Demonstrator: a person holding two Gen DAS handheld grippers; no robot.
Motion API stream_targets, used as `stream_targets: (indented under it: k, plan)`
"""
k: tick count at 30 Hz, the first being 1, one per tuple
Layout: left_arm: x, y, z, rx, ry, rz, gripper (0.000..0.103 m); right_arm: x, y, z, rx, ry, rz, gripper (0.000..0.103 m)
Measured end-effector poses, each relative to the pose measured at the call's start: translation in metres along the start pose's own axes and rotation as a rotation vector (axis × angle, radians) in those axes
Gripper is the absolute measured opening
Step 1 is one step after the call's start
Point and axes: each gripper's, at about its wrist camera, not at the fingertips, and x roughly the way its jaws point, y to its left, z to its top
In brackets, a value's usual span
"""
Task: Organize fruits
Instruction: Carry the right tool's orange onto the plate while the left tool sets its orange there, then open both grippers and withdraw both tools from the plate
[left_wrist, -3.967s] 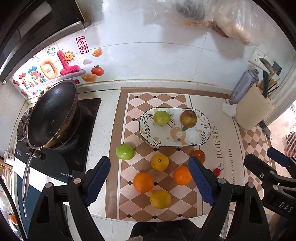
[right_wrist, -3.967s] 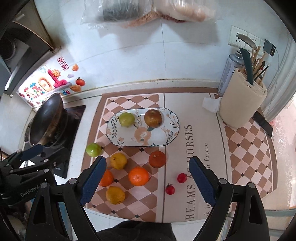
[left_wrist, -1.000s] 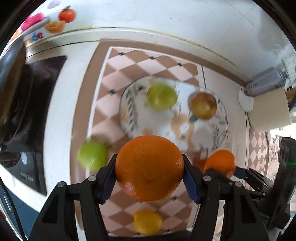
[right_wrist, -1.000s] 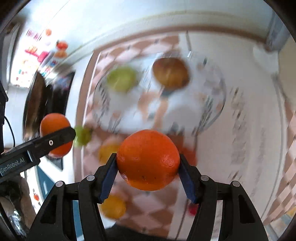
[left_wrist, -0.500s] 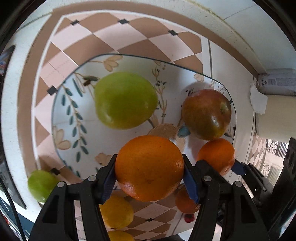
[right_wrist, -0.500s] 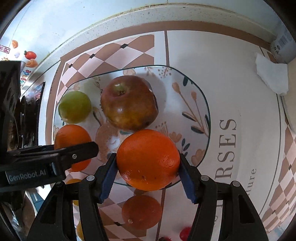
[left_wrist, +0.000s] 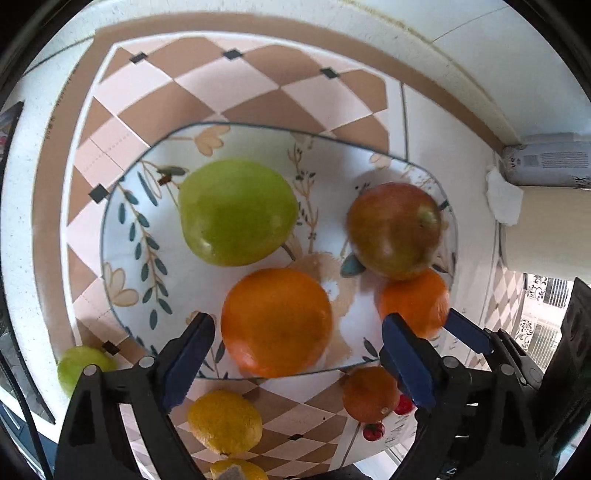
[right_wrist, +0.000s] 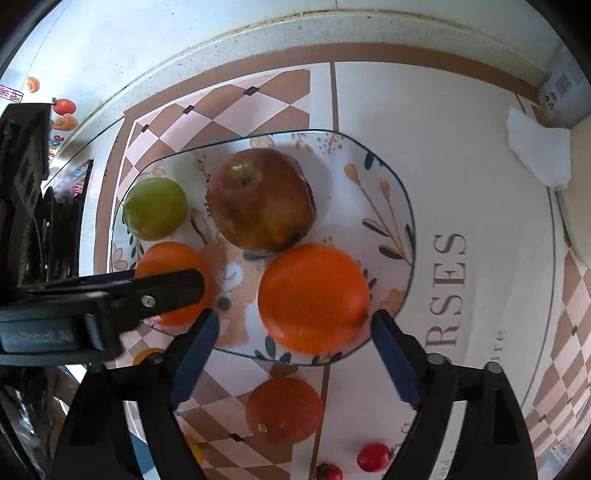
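Observation:
A patterned oval plate (left_wrist: 122, 236) (right_wrist: 391, 199) holds a green apple (left_wrist: 236, 212) (right_wrist: 155, 207), a red-brown apple (left_wrist: 395, 229) (right_wrist: 260, 199) and two oranges. My left gripper (left_wrist: 297, 363) is open, its jaws apart on either side of one orange (left_wrist: 277, 321) (right_wrist: 168, 258) lying on the plate. My right gripper (right_wrist: 293, 354) (left_wrist: 434, 332) is open around the other orange (right_wrist: 314, 297) (left_wrist: 413, 301), also on the plate.
On the checkered mat (left_wrist: 258, 85) near the plate's front lie a dark orange (right_wrist: 283, 410) (left_wrist: 369, 393), yellow citrus (left_wrist: 225, 421), a green fruit (left_wrist: 79, 365) and small red tomatoes (right_wrist: 373, 457). A crumpled tissue (right_wrist: 537, 146) and a cream canister (left_wrist: 550, 229) stand right.
Both grippers have opened and let go of their oranges, which now lie on the plate. Both cameras have drawn slightly closer to the plate.

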Motion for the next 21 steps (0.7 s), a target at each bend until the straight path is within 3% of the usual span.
stream_targets:
  k: [4, 12, 21]
  plan:
    - [-0.021, -0.003, -0.012, 0.026, -0.092, 0.048, 0.093, -0.013, 0.001, -0.006, -0.001, -0.02, -0.046, 0.09]
    - [-0.064, 0.002, -0.064, 0.065, -0.305, 0.264, 0.093, -0.05, 0.005, -0.037, -0.003, -0.09, -0.164, 0.094]
    - [-0.1, 0.007, -0.116, 0.058, -0.415, 0.284, 0.093, -0.093, 0.022, -0.079, 0.005, -0.18, -0.18, 0.094]
